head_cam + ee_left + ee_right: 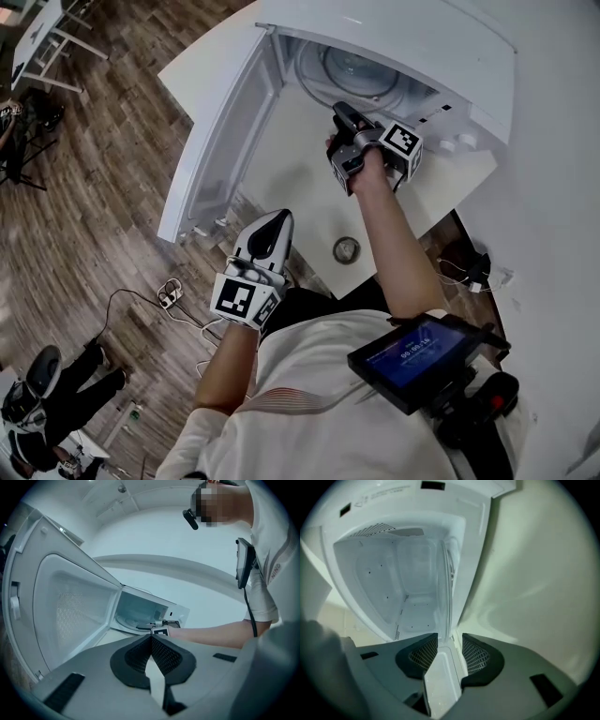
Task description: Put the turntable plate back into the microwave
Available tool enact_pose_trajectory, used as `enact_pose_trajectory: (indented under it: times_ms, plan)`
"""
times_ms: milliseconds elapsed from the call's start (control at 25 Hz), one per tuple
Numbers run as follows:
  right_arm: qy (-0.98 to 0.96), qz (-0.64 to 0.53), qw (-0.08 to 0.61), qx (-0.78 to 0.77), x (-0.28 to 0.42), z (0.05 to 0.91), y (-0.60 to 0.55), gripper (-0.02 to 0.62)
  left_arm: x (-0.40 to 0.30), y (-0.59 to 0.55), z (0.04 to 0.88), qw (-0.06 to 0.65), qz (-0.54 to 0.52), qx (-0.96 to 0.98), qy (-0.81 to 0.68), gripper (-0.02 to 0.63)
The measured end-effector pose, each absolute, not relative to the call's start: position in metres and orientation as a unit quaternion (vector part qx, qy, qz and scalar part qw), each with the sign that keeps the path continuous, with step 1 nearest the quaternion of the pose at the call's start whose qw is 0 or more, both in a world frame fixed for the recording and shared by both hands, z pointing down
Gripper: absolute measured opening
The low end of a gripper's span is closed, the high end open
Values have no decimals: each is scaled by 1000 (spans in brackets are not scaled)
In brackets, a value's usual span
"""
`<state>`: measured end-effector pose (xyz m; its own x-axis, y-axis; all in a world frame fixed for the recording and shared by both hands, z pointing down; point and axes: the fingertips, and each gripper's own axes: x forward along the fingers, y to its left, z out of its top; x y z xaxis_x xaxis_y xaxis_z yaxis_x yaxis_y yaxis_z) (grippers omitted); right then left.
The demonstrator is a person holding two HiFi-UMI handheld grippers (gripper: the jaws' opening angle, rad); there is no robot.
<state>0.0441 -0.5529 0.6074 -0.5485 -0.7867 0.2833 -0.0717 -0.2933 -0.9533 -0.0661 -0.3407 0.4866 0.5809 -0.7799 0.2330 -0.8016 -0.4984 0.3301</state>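
**A:** The left two-jaw gripper (277, 221) is hanging low by the person's waist. Its jaws are pressing together on nothing, well apart from the work.

**B:** And past it?

**A:** The white hinged door (225, 131) is standing wide open on the left. The right two-jaw gripper (340, 112) is reaching into the mouth of the white microwave oven (441, 42). Its jaws are pinching the near rim of the round clear glass turntable plate (362, 67), which is lying low inside the cavity.

**B:** Is it sitting on its hub?

**A:** I cannot tell. I am judging that it is being set down.

**B:** So how should the person be doing it?

**A:** By holding the plate level, centring it in the cavity and lowering it gently until it is resting flat. Only then should the jaws be spreading and backing straight out. Glass gripped by a thin rim is likely to tip or slip.
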Motion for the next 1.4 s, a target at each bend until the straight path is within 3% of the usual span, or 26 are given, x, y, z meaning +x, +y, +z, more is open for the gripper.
enact_pose_trajectory:
  times_ms: [240,440,640,1120,1400]
  plan:
    - [602,-657,228,-394,52,570,-469,140,-66,-318,466,180,21,880,-439,9]
    - [667,-561,224,-437,73,508,-409,5,-76,-294,431,150,2,898,-414,9]
    - [707,-493,249,-443,90,452,-351,5,-80,-262,405,125,-8,910,-396,9]
    - [800,-251,147,-525,97,335,-190,5,-124,-190,360,128,-27,913,-387,9]
    - [803,-242,158,-522,111,310,-151,5,-112,-159,334,114,-31,915,-386,9]
